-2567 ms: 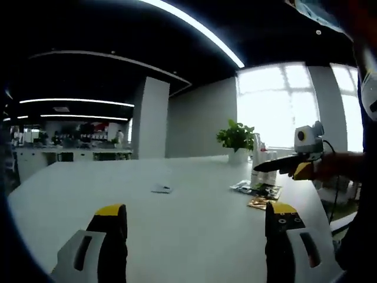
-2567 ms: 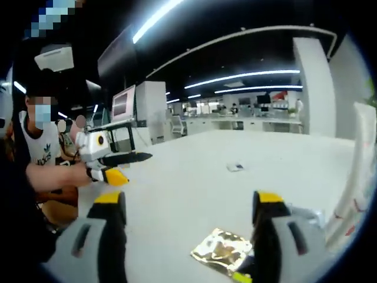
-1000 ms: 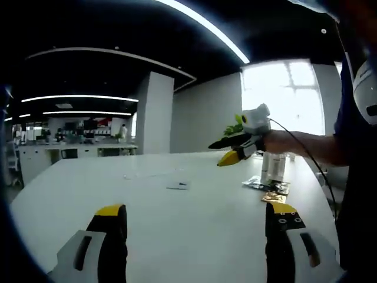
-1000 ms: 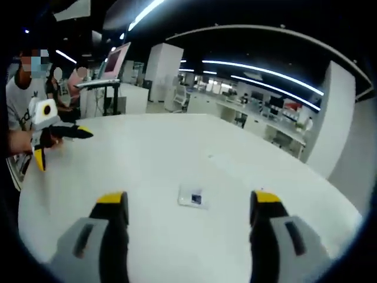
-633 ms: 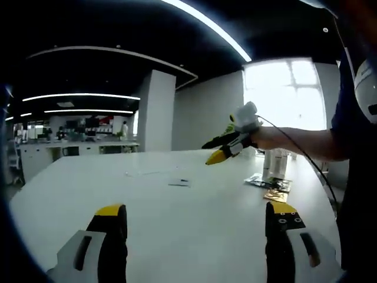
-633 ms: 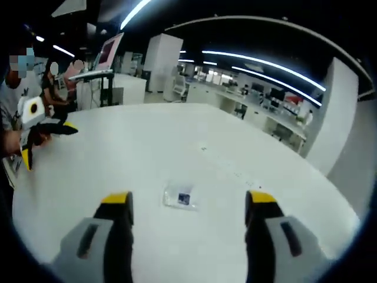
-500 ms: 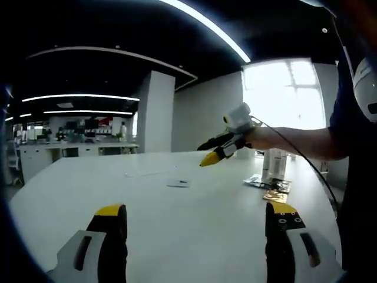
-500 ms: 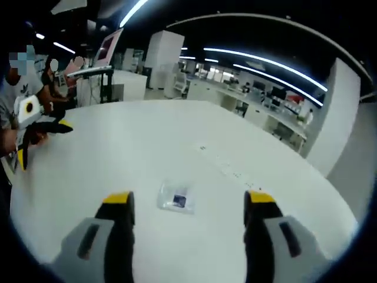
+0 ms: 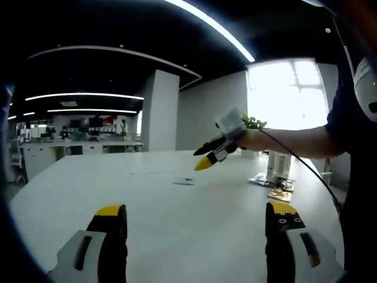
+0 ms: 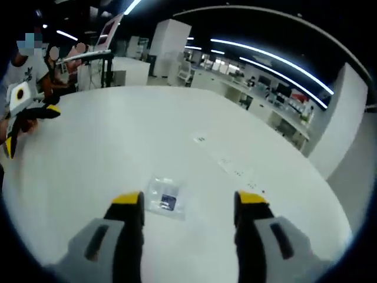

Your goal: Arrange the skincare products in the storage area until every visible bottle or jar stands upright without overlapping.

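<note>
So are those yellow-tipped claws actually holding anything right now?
No, nothing is held. The left gripper and right gripper are both open over the table; a small packet lies untouched just ahead of the right one.

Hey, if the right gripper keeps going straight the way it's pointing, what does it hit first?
Probably the small clear packet lying flat on the white table. It sits just ahead of the right gripper, whose jaws are open, nearer the left jaw. Depth is unclear, so the gripper might pass above it.
</note>
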The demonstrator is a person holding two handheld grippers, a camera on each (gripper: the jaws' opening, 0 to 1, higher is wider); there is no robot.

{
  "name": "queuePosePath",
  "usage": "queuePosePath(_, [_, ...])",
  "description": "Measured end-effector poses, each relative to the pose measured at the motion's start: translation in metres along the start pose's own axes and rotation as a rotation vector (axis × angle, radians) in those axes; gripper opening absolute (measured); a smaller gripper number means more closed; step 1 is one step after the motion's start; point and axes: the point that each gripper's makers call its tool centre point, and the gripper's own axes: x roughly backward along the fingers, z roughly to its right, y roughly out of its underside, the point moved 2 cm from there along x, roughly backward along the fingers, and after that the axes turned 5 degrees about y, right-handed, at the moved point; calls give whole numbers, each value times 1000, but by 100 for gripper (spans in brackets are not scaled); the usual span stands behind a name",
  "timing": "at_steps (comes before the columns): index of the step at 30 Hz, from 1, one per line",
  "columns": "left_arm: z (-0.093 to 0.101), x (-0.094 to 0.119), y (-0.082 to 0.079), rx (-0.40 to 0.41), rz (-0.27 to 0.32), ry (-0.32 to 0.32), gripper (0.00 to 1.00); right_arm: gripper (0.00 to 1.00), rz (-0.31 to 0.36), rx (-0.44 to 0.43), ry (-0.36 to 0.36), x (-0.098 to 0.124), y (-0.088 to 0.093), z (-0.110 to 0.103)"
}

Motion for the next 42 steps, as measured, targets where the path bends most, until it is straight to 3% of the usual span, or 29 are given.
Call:
queuePosePath(10, [-2, 1, 2, -13, -6, -15, 100, 43, -31, 14, -38, -9, 6, -4])
queuePosePath(18, [1, 3, 3, -1, -14, -12, 100, 14, -62, 17, -105, -18, 15, -16])
queuePosePath(23, [0, 4, 1, -15, -8, -25, 100, 3, -72, 14, -125, -20, 18, -19])
queuePosePath(42, [-7, 6, 5, 6, -21, -43, 100, 0, -108, 25, -144, -31, 31, -22])
